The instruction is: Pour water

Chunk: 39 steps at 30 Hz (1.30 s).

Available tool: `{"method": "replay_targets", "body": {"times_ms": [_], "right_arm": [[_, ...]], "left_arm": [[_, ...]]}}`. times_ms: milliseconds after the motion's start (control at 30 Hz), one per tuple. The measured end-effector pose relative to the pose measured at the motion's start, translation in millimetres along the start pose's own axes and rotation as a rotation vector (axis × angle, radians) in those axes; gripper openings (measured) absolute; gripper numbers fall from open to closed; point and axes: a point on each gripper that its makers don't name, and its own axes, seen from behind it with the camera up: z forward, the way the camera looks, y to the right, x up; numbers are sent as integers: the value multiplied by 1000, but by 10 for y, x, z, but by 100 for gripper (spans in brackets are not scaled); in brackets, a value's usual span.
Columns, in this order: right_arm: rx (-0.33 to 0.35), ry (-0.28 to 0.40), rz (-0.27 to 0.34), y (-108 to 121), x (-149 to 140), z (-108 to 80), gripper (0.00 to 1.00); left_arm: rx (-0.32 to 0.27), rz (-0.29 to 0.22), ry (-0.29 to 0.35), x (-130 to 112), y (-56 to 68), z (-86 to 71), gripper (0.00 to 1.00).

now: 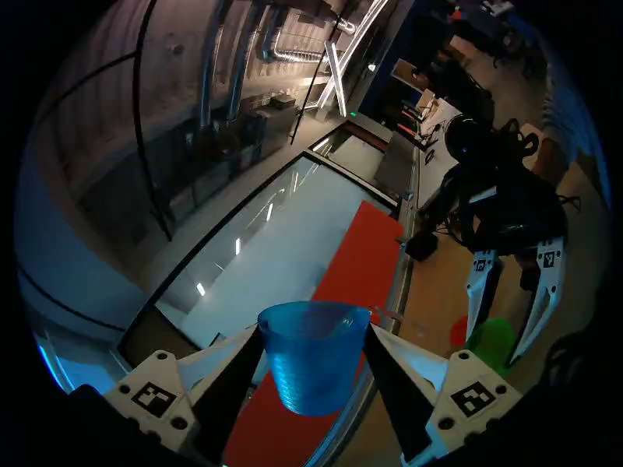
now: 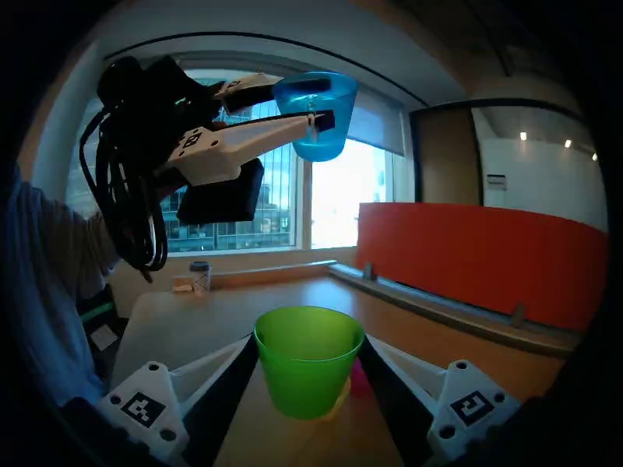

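The left gripper point(image 1: 315, 342) has its two white fingers clamped on the sides of a translucent blue plastic cup point(image 1: 315, 370), whose rim faces up between them. The right gripper point(image 2: 309, 346) has its fingers pressed likewise on either side of an opaque green plastic cup point(image 2: 309, 366). That cup stands upright with its mouth open, low over the pale wooden table point(image 2: 195, 319); whether its base touches the table I cannot tell.

The relation that matters is height. From the right gripper's fingers, the blue cup hangs well above and a little to the left of the green mouth, and it looks near upright. It is not yet over the green cup. Whether it holds water is unclear.

From the left gripper's fingers, the green cup lies off to the right and farther away. The pour seems to need the blue cup carried across and down, then tipped toward the green rim.
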Motion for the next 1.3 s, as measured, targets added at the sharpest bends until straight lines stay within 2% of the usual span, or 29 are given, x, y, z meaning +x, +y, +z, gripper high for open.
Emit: {"method": "replay_targets", "body": {"times_ms": [500, 1300], "right_arm": [[0, 2, -3, 4, 36, -17, 92], [-6, 11, -8, 12, 58, -63, 92]], "left_arm": [[3, 58, -1, 5, -39, 11, 86], [10, 184, -2, 106, -67, 25, 86]]}}
